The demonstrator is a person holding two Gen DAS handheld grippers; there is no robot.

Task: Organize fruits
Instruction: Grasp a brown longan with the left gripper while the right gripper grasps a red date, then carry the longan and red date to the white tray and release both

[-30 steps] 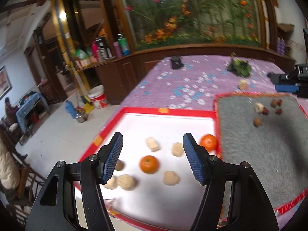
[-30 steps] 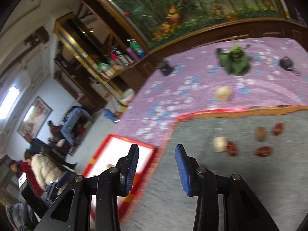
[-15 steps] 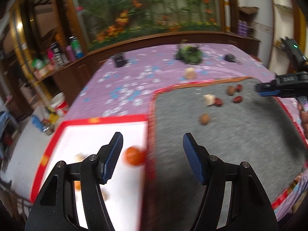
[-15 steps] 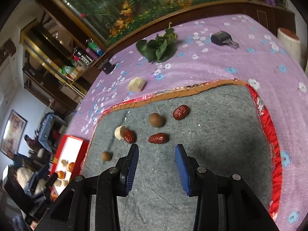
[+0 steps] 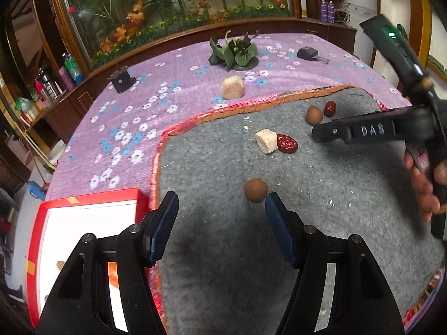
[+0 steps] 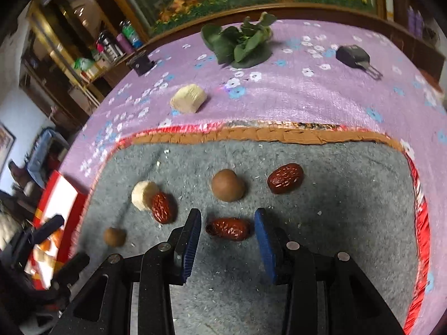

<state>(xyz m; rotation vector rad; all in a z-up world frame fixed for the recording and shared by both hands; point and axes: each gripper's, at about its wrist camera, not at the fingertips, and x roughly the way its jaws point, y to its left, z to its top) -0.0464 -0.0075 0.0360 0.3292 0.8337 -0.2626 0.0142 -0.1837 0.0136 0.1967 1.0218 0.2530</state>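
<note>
My left gripper (image 5: pixel 220 209) hangs open over the grey mat (image 5: pixel 223 265) with nothing between its fingers. A small round brown fruit (image 5: pixel 256 189) lies just beyond its right fingertip. My right gripper (image 6: pixel 226 219) is low over the mat, its jaws open. A red date (image 6: pixel 227 228) lies between them with a small gap on each side. Farther along the mat are a round brown fruit (image 6: pixel 228 185), a second date (image 6: pixel 285 178), and a third date (image 6: pixel 163 207) touching a pale chunk (image 6: pixel 144 195). A hand holds the right gripper (image 5: pixel 374 131) at the right of the left wrist view.
A red-rimmed white tray (image 5: pixel 83 203) with orange and pale pieces sits off the mat's left edge. On the purple flowered cloth (image 5: pixel 139 111) behind lie a pale lump (image 5: pixel 231 87), a leafy green vegetable (image 5: pixel 236 53) and two black objects (image 5: pixel 308 54) (image 5: pixel 121 79). A wooden ledge runs behind the table.
The left gripper has swung right from above the tray to above the mat. The right gripper has come down and forward until the date lies between its fingers. Neither pair of jaws has changed width.
</note>
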